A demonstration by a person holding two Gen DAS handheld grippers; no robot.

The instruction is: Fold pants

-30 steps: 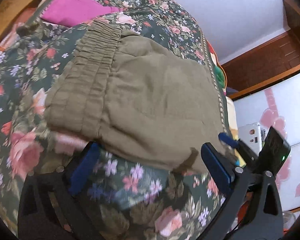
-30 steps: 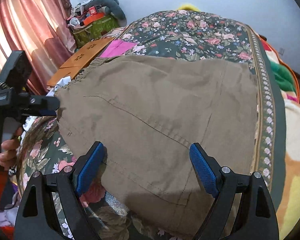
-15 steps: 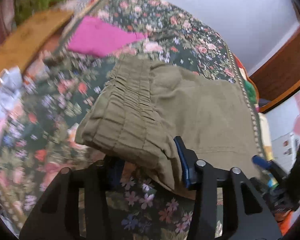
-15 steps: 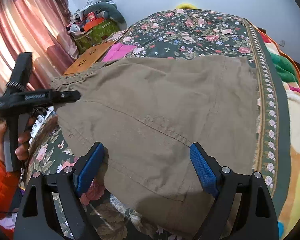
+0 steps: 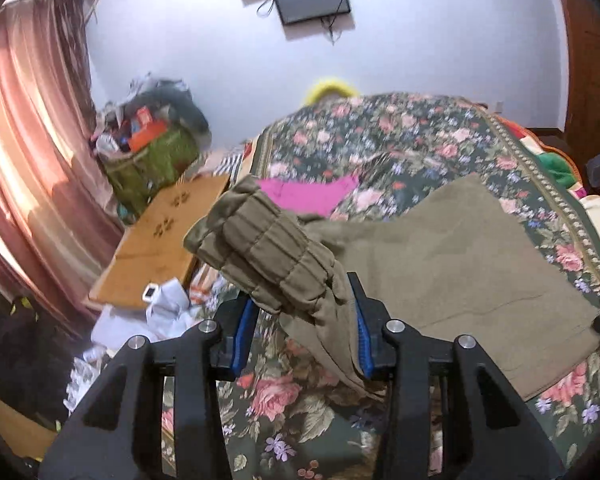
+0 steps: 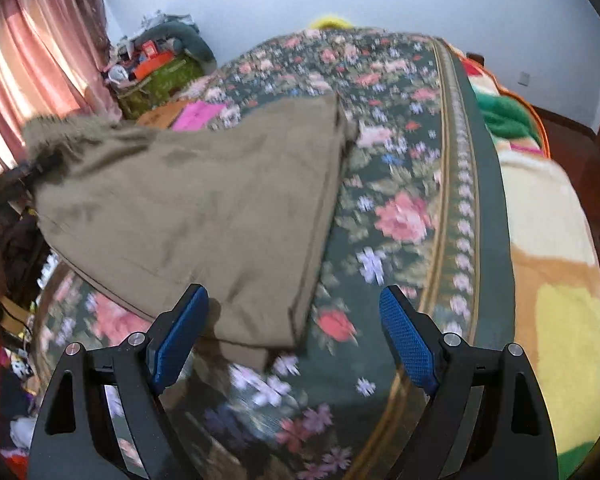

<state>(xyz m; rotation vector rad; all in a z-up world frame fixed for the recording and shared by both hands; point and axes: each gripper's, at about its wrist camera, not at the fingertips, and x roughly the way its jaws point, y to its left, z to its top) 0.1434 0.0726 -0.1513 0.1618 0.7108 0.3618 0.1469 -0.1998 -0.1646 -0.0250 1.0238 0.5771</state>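
Olive-brown pants (image 5: 460, 256) lie folded on the floral bedspread (image 5: 400, 140). My left gripper (image 5: 302, 320) has the gathered elastic waistband (image 5: 268, 248) between its blue pads, jaws closing and pressing on the cloth. That end is raised off the bed and the cloth hangs down from it. In the right wrist view the pants (image 6: 204, 208) slope up to the lifted waistband (image 6: 60, 128) at far left. My right gripper (image 6: 294, 300) is open above the pants' near right corner, with nothing gripped.
A pink cloth (image 5: 308, 196) lies on the bed beyond the pants. A wooden board (image 5: 160, 240), crumpled paper and a full green bag (image 5: 152, 156) crowd the left side by the curtain. A multicoloured blanket (image 6: 548, 240) runs along the bed's right edge.
My left gripper went from wide open at the waistband to clamped on it, then lifted and turned, raising that end. My right gripper slid right, from over the pants to their corner.
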